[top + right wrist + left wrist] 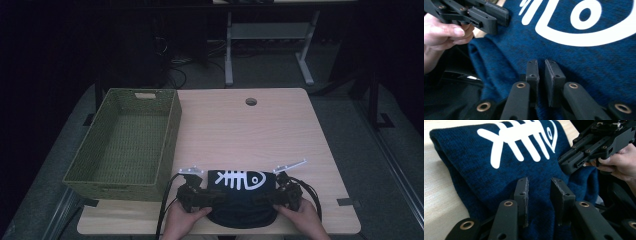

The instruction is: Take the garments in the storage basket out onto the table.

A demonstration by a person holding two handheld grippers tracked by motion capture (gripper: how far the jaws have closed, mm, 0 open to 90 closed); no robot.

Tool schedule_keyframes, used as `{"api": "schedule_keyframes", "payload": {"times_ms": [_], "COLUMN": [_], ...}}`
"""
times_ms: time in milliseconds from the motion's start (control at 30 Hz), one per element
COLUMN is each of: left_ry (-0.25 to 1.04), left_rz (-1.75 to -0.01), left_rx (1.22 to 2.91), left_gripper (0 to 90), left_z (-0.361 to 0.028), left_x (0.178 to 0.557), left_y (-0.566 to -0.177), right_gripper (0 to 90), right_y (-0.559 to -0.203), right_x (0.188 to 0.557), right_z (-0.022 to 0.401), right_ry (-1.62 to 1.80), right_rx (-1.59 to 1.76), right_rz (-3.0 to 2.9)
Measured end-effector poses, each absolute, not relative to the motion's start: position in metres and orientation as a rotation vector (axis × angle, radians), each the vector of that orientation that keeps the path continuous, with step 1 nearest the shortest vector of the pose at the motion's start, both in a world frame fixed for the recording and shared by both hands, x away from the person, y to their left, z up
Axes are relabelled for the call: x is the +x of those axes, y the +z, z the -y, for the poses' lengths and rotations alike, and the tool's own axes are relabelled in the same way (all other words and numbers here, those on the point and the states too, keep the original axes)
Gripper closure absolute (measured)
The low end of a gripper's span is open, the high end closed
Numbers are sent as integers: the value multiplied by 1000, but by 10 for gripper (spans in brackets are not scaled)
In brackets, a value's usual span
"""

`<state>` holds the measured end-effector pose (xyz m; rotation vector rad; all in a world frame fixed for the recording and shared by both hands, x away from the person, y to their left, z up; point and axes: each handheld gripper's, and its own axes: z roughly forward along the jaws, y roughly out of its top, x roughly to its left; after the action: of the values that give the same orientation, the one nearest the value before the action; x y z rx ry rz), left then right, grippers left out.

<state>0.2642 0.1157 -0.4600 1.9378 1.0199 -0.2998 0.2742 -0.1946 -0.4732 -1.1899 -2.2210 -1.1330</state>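
A folded dark blue knit garment (241, 207) with a white fish-skeleton print lies at the table's front edge. It also shows in the left gripper view (499, 177) and the right gripper view (586, 62). My left gripper (214, 196) rests over its near left part, its jaws (539, 181) standing apart above the cloth with nothing pressed between the pads. My right gripper (261, 196) sits at the near right part, its jaws (539, 62) almost together on a thin fold of the knit. Each gripper view also shows the other hand's gripper: the right gripper (596, 142) and the left gripper (474, 15).
A green woven basket (170, 130) stands on the left side of the light wooden table (280, 140), its right wall close to my left gripper. A round cable hole (251, 101) is at the table's far side. A desk frame (270, 40) stands on the dark floor beyond.
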Motion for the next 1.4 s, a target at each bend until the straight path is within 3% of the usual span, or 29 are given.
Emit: {"api": "schedule_keyframes", "payload": {"times_ms": [433, 600, 967, 1167, 1400], "left_ry": [-221, -223, -297, -369, -353], "left_rz": [-1051, -1062, -947, -959, -962], "left_rx": [1934, 1914, 1880, 1948, 1978], "left_gripper": [701, 691, 695, 730, 759], "left_z": [-95, -96, -98, -93, -94], "left_x": [296, 304, 278, 274, 272], "left_y": [-464, -461, -438, -457, -470], "right_gripper": [847, 774, 776, 790, 823], "right_y": [-474, -471, -450, -466, -475], "right_x": [308, 319, 287, 280, 276], "right_z": [202, 205, 196, 193, 190], "right_ry": [-1135, -1157, -1253, -1190, -1168], "right_rx": [-1278, -1304, -1151, -1165, -1183], "right_rz": [2291, 2250, 2186, 2200, 2246]}}
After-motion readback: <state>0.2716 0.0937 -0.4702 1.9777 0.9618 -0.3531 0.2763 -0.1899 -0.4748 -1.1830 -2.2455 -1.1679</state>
